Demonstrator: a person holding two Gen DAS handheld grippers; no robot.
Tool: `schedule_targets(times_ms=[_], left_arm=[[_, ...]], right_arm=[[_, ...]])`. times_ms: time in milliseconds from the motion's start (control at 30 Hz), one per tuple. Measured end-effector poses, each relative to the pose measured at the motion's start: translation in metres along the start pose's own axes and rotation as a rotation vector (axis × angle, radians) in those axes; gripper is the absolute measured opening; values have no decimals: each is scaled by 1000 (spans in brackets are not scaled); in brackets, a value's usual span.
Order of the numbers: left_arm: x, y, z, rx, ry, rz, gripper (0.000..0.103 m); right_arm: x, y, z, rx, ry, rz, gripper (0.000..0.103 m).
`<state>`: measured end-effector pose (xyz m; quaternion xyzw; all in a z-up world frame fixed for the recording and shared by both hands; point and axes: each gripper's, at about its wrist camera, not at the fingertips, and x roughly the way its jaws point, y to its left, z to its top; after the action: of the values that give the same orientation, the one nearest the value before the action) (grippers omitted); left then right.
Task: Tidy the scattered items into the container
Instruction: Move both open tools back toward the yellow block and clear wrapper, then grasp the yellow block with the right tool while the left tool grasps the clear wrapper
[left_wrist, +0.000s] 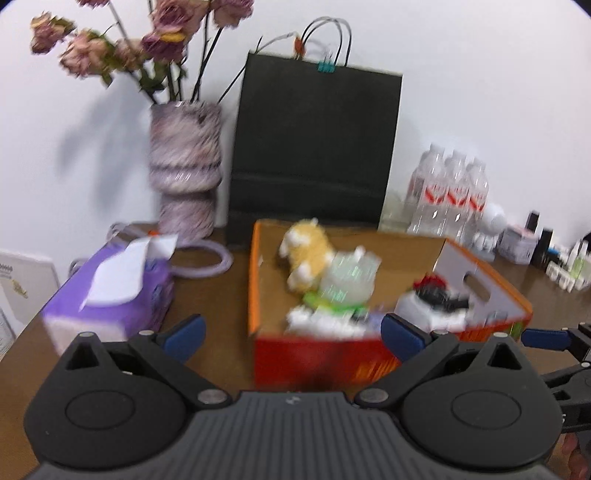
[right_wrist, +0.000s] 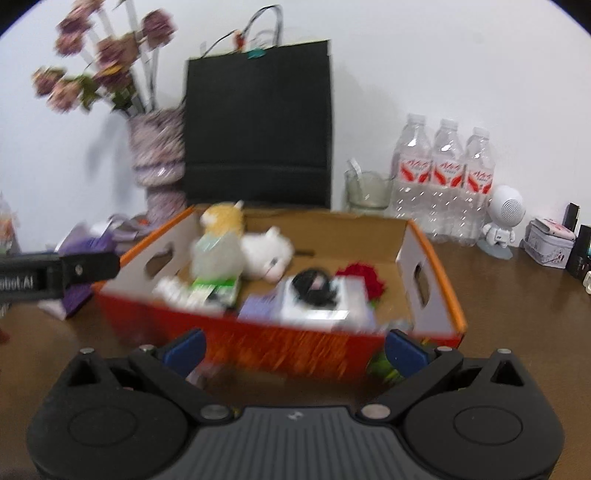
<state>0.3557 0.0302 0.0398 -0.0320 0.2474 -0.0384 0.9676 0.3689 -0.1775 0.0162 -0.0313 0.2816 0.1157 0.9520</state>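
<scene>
Blur smears both wrist views, yet we can read the scene. We hold the left gripper (left_wrist: 293, 338) with its blue-tipped fingers (left_wrist: 184, 338) spread wide and nothing between them, hovering just short of the near red wall of the orange-rimmed cardboard box (left_wrist: 317, 360). Our right gripper (right_wrist: 295, 350) is likewise released, its fingers apart and empty, facing the same box (right_wrist: 421, 229) from its other near side.

The box sits on the brown wooden table (right_wrist: 517, 314), and the items already lie inside it: a yellow-and-white plush dog (left_wrist: 306, 251) at the back, a white plush toy (right_wrist: 267, 253) beside it, a pale translucent jar on a green-and-white packet (left_wrist: 347, 280), a white box with a black coiled cable on top (right_wrist: 314, 291), and a red rose-like flower (right_wrist: 360, 278).

Behind the box stands a black paper carrier bag (left_wrist: 314, 147); to its left we see a purple tissue box (left_wrist: 110, 295) and a purple-streaked vase of dried pink roses (left_wrist: 184, 166). Three clear plastic water bottles with red labels (right_wrist: 445, 177) stand at the right.
</scene>
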Motion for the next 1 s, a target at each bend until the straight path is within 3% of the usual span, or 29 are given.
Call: schedule_targets(times_ms=[133,333,400,467,533,867,967,1000], left_arm=[[-3,12,-25,-6,42,20,103],[-2,18,-34,-42,69,13,103],[-1,14,-35,-39,70,6,103],[3,7,-36,-34,77,-4,103],[7,-1,-38,-32,83,-15,103],[40,-61,-43,6,119,-26,100],[53,-73,-46,2,142,1,87],[57,-76,-46,-3,153,6,76]], right_arm=[[9,17,-23,0,66,6,101],[15,31,-34,2,79,0,83],[19,32,-35,7,93,14,62],[22,35,-37,-8,98,31,51],[20,33,-36,-8,97,53,31],[12,-23,-37,66,57,28,32],[10,-38,-38,74,53,24,32],[10,-43,-38,85,51,26,32]])
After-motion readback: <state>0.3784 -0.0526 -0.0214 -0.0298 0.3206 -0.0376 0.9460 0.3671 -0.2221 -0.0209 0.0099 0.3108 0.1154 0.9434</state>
